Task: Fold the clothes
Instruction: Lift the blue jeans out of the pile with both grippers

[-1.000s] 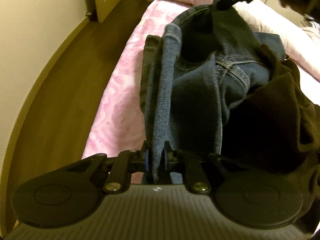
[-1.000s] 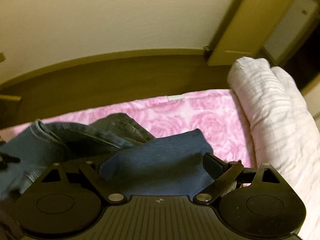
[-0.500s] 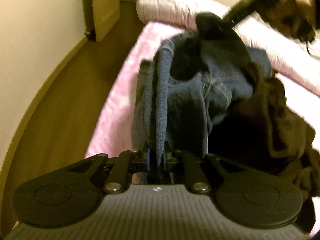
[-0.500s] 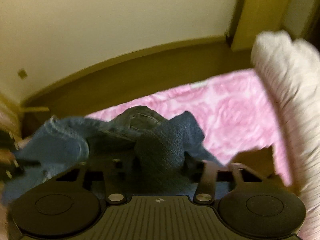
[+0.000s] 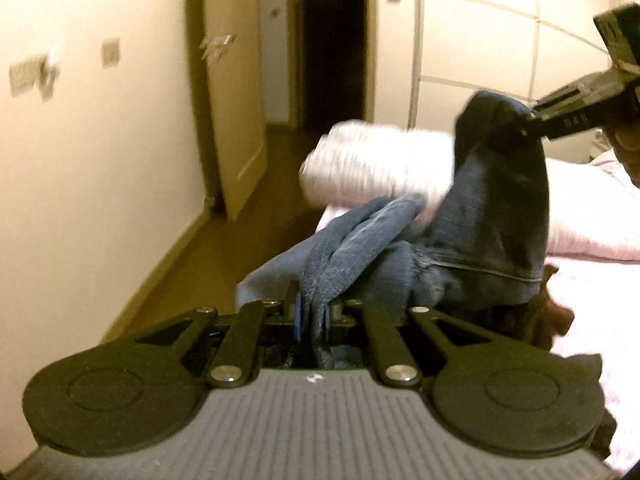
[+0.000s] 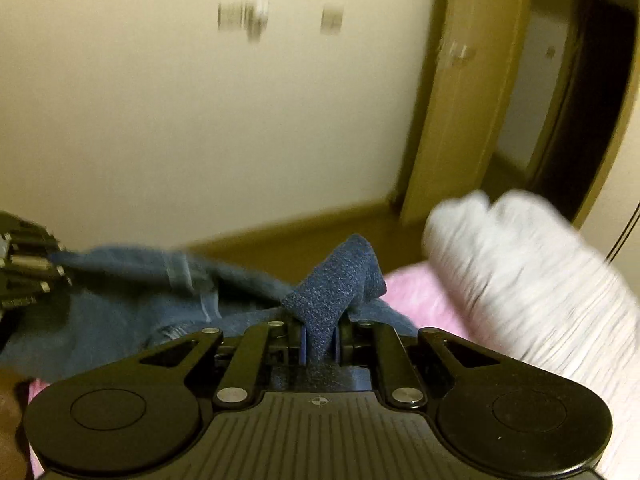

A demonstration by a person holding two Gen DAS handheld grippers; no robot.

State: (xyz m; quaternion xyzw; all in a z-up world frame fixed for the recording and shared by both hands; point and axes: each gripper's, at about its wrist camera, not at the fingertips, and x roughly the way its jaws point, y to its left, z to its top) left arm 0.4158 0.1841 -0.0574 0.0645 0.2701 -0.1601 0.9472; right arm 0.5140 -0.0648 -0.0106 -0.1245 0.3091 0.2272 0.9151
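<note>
A pair of blue jeans (image 5: 472, 240) hangs in the air between both grippers above the pink bed. My left gripper (image 5: 314, 314) is shut on a bunched edge of the jeans. My right gripper (image 6: 320, 340) is shut on another fold of the jeans (image 6: 336, 280); it also shows in the left wrist view (image 5: 560, 120) at the upper right, holding the denim up. The left gripper's body shows at the left edge of the right wrist view (image 6: 24, 268). A dark brown garment (image 5: 548, 312) lies under the jeans.
A pink floral bed sheet (image 5: 600, 292) lies below. A rolled white quilt (image 5: 372, 168) sits at the bed's head (image 6: 520, 272). A wooden floor (image 5: 224, 248), a cream wall and an open door (image 5: 236, 80) are to the left. White wardrobe panels (image 5: 480, 40) stand behind.
Both grippers have lifted the jeans well above the bed and tilted upward. The right gripper closed on the denim fold during this second. The views now show wall and door instead of the mattress.
</note>
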